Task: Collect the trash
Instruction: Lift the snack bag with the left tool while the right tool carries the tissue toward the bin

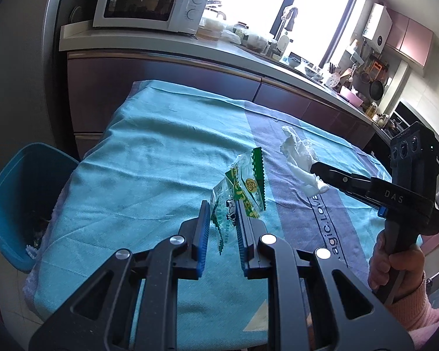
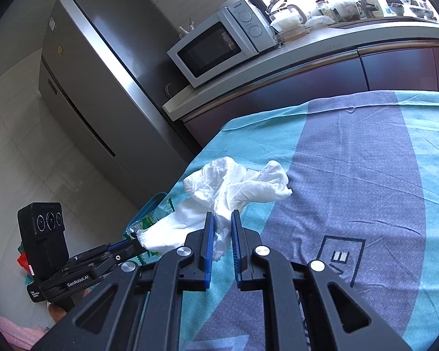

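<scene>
Left gripper: jaws narrow, clamped on the snack wrapper; blue pads press its lower part from both sides.
Snack wrapper: clear plastic with green and yellow print and a serrated green edge; it stands up out of the left jaws, lifted above the cloth.
Right gripper: jaws narrow, pinching the crumpled tissue at a twisted neck of paper.
Crumpled tissue: white, bunched, spreading forward and to both sides of the fingers; held above the cloth. In the left wrist view it hangs at the tip of the right gripper, to the right of the wrapper and apart from it.
Hand: grips the right gripper's handle; pink sleeve at the wrist.
Tablecloth: teal with a grey-purple band and dark lettering; covers the table under both grippers.
Blue bin: on the floor at the table's left edge, open top, some scraps visible inside.
Background: white microwave on the counter beyond the table; grey refrigerator to its left in the right wrist view.
</scene>
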A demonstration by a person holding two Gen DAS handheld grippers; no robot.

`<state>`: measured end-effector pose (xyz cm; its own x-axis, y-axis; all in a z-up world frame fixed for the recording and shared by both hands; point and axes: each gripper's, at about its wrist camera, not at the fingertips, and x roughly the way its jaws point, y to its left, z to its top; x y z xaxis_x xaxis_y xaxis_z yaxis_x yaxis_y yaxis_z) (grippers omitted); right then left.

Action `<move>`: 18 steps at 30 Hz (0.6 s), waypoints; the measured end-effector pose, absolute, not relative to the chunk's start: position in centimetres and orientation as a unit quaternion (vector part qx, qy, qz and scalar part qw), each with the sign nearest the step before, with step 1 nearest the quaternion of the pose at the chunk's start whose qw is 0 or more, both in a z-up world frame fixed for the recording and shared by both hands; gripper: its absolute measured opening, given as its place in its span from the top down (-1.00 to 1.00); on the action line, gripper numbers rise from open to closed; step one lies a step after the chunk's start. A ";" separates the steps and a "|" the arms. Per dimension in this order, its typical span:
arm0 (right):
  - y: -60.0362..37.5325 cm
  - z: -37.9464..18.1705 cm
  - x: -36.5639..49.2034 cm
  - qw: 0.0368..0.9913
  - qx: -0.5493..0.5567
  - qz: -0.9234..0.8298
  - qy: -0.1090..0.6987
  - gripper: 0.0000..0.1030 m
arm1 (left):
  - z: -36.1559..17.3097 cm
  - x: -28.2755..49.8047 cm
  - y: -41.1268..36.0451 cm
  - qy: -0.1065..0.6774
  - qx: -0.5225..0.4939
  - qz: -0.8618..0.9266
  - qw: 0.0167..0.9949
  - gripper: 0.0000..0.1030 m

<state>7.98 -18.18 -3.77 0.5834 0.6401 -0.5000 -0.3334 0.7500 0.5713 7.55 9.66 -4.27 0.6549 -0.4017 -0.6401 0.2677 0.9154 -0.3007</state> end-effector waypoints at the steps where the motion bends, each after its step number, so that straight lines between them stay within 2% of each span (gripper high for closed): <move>1: -18.1 -3.8 7.9 0.863 0.214 0.282 0.359 0.80 | -4.2 7.5 9.7 0.371 -0.089 -0.184 0.906 0.65; 18: -16.7 -4.0 7.2 0.858 0.211 0.299 0.361 0.80 | -3.7 6.0 11.1 0.364 -0.087 -0.169 0.912 0.65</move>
